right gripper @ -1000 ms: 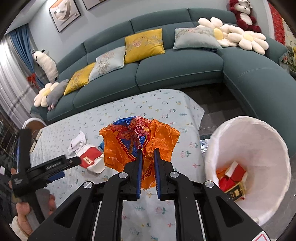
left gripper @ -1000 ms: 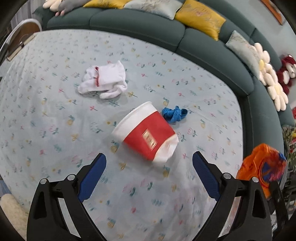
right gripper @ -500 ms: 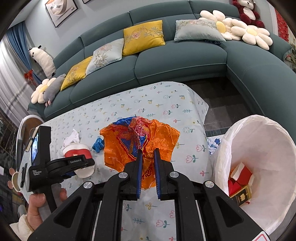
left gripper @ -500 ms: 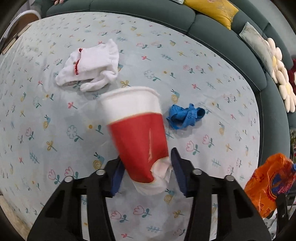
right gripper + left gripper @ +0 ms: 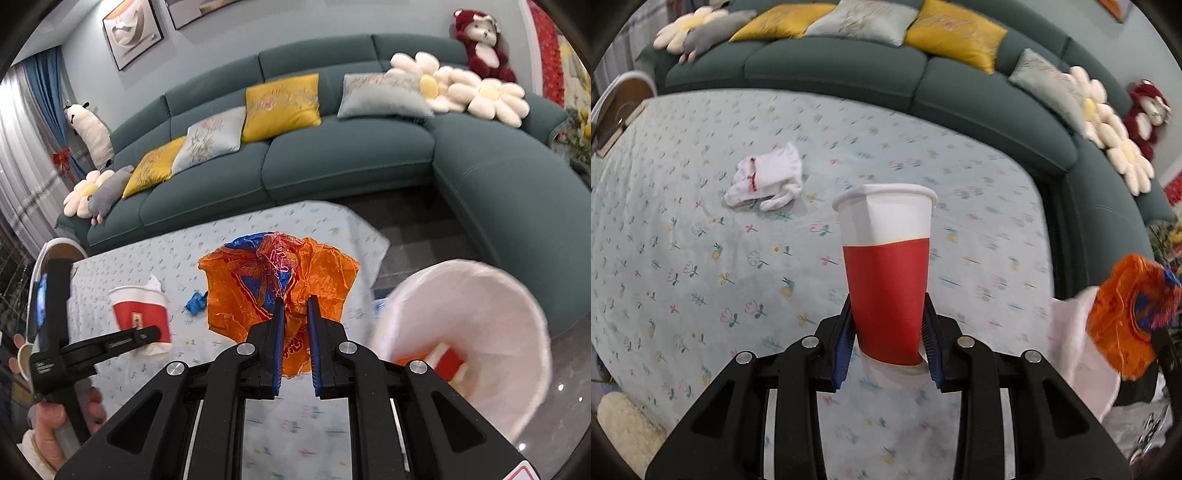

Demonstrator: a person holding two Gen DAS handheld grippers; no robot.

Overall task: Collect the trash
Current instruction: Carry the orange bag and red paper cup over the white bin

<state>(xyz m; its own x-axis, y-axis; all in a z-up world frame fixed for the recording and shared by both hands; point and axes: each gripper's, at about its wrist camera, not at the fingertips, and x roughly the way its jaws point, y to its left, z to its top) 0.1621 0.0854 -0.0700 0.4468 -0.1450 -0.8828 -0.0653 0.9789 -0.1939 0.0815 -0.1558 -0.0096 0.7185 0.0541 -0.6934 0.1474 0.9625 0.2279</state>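
Orange snack wrapper (image 5: pixel 277 280) pinched in the right claw (image 5: pixel 294 308) hangs nearer the lined bin (image 5: pixel 461 332), at four o'clock, than the left claw (image 5: pixel 888 325), whose jaws have just been closing onto the red paper cup (image 5: pixel 886 273).

The tablecloth (image 5: pixel 701 266) lay mostly bare; passage was blocked only by a white sock (image 5: pixel 764 181) and blue scrap (image 5: pixel 195 302). The bin (image 5: pixel 461 332) mouth stood unobstructed beside the table.

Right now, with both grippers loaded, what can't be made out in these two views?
- Left wrist: red-and-white paper cup hides the crumpled blue scrap; its inside is unseen.
- Right wrist: white-lined trash bin is blurred, contents unclear.
- Right wrist: orange plastic wrapper covers the floral tablecloth behind it.
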